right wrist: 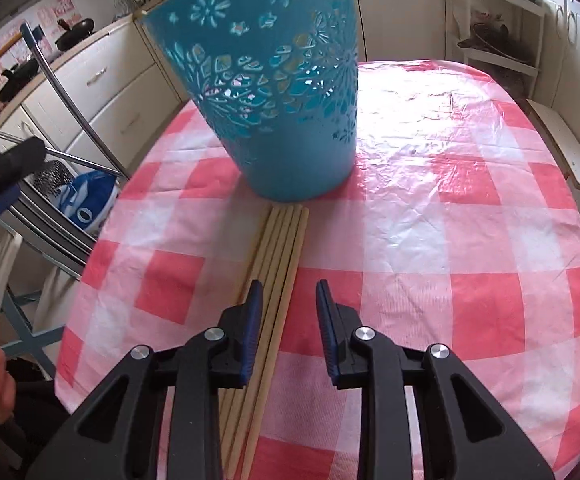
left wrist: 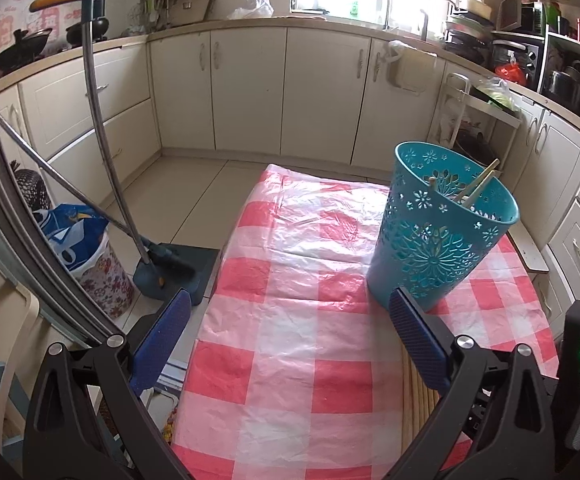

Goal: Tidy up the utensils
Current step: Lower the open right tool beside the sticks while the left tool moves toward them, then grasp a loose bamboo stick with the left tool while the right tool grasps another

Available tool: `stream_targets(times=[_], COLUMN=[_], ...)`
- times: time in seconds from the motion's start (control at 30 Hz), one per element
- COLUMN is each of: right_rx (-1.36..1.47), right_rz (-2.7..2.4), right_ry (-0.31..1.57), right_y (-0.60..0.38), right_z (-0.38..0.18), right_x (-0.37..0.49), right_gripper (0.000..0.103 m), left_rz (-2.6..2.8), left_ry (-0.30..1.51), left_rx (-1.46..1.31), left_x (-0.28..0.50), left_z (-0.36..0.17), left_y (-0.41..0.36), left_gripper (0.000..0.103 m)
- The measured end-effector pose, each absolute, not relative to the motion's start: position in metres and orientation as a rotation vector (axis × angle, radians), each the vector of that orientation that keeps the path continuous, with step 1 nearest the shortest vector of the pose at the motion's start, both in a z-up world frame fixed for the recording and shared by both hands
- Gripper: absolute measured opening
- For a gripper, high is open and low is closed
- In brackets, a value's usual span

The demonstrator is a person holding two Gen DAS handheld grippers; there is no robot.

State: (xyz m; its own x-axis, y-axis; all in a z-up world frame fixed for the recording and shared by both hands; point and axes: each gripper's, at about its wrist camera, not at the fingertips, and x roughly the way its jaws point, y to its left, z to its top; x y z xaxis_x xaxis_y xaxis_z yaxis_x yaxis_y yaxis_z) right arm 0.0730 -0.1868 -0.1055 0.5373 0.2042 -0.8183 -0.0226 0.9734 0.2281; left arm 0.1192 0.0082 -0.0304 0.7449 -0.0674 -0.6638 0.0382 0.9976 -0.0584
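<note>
A teal cut-out plastic basket (left wrist: pixel 442 228) stands upright on the red-and-white checked tablecloth (left wrist: pixel 290 320), with a few wooden chopsticks (left wrist: pixel 480 186) leaning inside it. The basket also fills the top of the right wrist view (right wrist: pixel 277 92). Several wooden chopsticks (right wrist: pixel 277 248) lie side by side on the cloth just in front of the basket; their ends show in the left wrist view (left wrist: pixel 416 388). My right gripper (right wrist: pixel 290 292) is open, low over these chopsticks, with nothing between its jaws. My left gripper (left wrist: pixel 290 308) is wide open and empty, above the table's left part.
A broom and dustpan (left wrist: pixel 169 268) and a lined bin (left wrist: pixel 85 240) stand on the floor left of the table. Cream kitchen cabinets (left wrist: pixel 249 88) run around the room. A shelf rack (left wrist: pixel 478 120) stands behind the basket. A wooden bench (right wrist: pixel 566 148) is at the right.
</note>
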Motion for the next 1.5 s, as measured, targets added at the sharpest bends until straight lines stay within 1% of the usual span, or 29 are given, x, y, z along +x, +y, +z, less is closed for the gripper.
stream_targets(times=[0.43,0.5,0.57,0.7,1.1,1.3,1.5], right_rx=[0.109,0.090,0.063,0.051,0.082,0.085,0.086], right_rz=[0.077,0.086,0.094,0.115,0.153,0.174,0.182], right_ry=[1.007,1.011,1.024,1.053,1.074,1.074,1.075], right_y=[-0.178,-0.176,-0.175,-0.180,-0.207,-0.211,-0.212], right_z=[-0.116,-0.116,-0.116,-0.116,-0.116,-0.115,-0.116], right_x=[0.079,0.079,0.080,0.078,0.068,0.066,0.065], right_gripper=[0.025,0.015,0.009,0.008,0.008,0.008,0.008], left_rz=[-0.048,-0.055,-0.076,-0.138,-0.192,-0.181,-0.155], left_ry=[0.776,0.788,0.808,0.886,0.993,1.014,1.020], left_rx=[0.007,0.020,0.043,0.118,0.196,0.221,0.193], left_x=[0.123,0.124,0.125,0.130,0.148,0.150,0.152], left_z=[-0.041,-0.044,-0.050,-0.075,-0.123,-0.136,-0.139], left_y=[0.005,0.002,-0.004,-0.029,-0.084,-0.098,-0.093], left_gripper=[0.095,0.095,0.095,0.095,0.095,0.095,0.095])
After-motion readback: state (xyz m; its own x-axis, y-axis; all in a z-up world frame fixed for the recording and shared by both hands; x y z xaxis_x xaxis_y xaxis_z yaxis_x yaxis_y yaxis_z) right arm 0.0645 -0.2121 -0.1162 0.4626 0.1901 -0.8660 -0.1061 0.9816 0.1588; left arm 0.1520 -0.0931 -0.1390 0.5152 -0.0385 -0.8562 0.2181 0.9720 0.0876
